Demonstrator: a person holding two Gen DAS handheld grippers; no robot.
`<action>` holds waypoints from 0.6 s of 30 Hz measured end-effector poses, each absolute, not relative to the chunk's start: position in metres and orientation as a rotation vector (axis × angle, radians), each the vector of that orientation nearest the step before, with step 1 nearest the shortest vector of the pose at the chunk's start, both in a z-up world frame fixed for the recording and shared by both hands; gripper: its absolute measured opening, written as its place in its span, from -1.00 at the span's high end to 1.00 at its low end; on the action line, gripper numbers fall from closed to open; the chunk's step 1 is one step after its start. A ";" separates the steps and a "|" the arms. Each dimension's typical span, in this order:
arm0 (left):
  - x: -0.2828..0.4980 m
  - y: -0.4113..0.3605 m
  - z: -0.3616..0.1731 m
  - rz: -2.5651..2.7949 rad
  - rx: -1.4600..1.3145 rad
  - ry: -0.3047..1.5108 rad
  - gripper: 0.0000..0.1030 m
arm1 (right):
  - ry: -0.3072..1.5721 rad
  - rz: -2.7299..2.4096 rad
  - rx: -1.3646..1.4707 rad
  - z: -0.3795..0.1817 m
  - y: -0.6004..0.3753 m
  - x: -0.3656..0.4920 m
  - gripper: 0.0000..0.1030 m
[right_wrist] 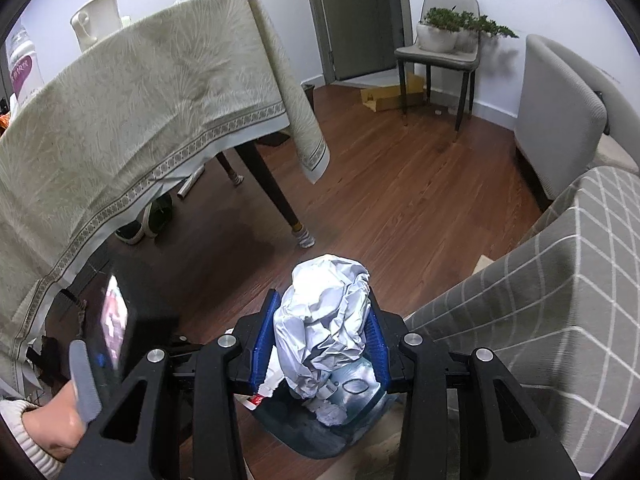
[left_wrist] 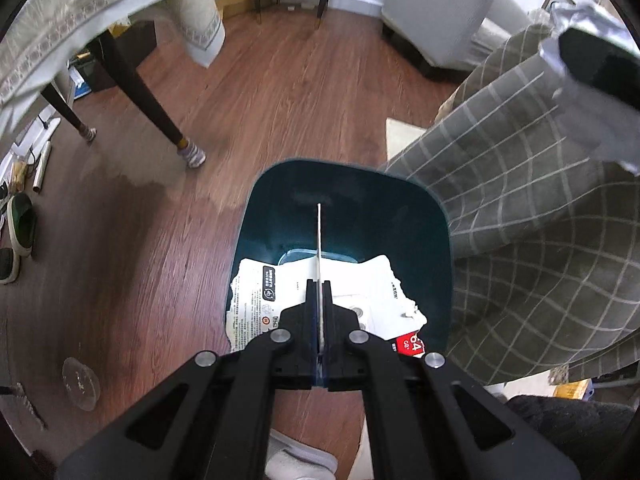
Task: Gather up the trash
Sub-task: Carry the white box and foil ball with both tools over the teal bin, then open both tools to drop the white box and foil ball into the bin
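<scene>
**Ana:** Over the bin (left_wrist: 344,216), in the left wrist view, the left hand-held gripper (left_wrist: 319,284) is clenched on a thin white card (left_wrist: 319,236), seen edge-on and pointing down into the teal tub; torn printed packaging (left_wrist: 256,300) and a red scrap (left_wrist: 412,346) already lie inside; I'd judge this the drop-off step.

**Ben:** So the next move is to loosen the jaws while the card hangs inside the rim; the wooden floor (left_wrist: 240,100) is just beside it.

**Ana:** From the right wrist view, the right hand-held gripper (right_wrist: 322,316) is grasping a crumpled ball of white paper (right_wrist: 324,312) between blue pads, with the bin below it; it needs the same release.

**Ben:** Only that view shows the table (right_wrist: 120,100) top with its jug (right_wrist: 98,16); only the left shows the card and the bin's contents plainly.
</scene>
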State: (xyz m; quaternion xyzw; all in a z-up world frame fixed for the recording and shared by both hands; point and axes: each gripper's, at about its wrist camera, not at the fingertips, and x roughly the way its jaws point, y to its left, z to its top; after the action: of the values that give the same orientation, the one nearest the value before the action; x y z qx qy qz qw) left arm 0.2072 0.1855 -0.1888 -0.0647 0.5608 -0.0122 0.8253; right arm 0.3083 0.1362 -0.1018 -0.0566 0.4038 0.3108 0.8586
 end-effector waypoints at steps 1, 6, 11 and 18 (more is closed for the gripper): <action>0.207 0.187 -0.193 -0.025 -0.138 1.200 0.94 | 0.857 0.652 -0.123 -0.105 0.138 0.309 0.19; 0.204 0.193 -0.210 -0.036 -0.145 1.239 0.90 | 0.905 0.653 -0.140 -0.120 0.149 0.313 0.19; 0.200 0.197 -0.213 -0.023 -0.110 1.238 0.39 | 0.951 0.647 -0.163 -0.138 0.161 0.318 0.20; 0.195 0.210 -0.191 -0.015 -0.132 1.152 -0.08 | 1.001 0.631 -0.187 -0.160 0.173 0.324 0.20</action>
State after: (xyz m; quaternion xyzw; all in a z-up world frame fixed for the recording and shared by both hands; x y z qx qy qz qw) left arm 0.1952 0.2095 -0.1914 -0.0622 0.5443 -0.0073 0.8366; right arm 0.3239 0.1727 -0.1598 -0.0882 0.4709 0.2970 0.8260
